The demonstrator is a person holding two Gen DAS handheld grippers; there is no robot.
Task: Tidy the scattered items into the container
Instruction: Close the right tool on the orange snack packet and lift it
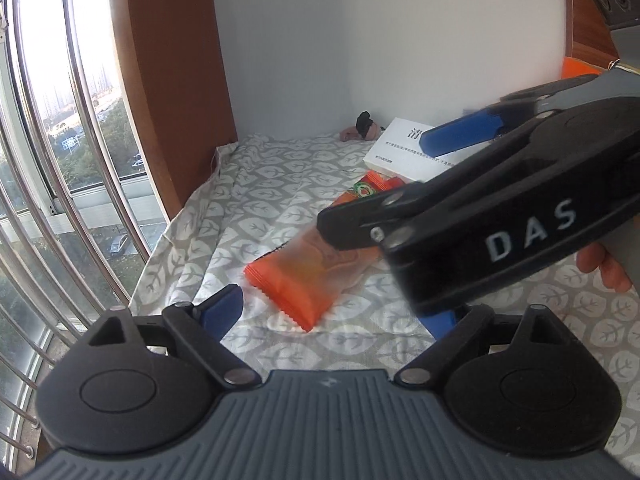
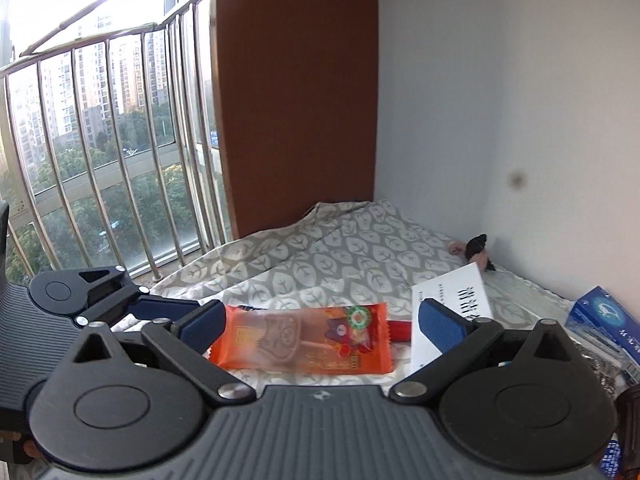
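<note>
Both grippers over the orange snack packet

The left gripper [image 1: 336, 312] and right gripper [image 2: 320, 320] stand wide open, gripping nothing; the orange snack packet [image 2: 304, 340] lies on the leaf-patterned cloth [image 1: 280, 184].

A snack packet [image 2: 304, 340] lies on the cloth [image 2: 320, 248] at lower centre of the right wrist view. A booklet [image 2: 452, 300] sits right of it, a box [image 2: 604, 316] at far right, railings [image 2: 100, 152] at left.
</note>
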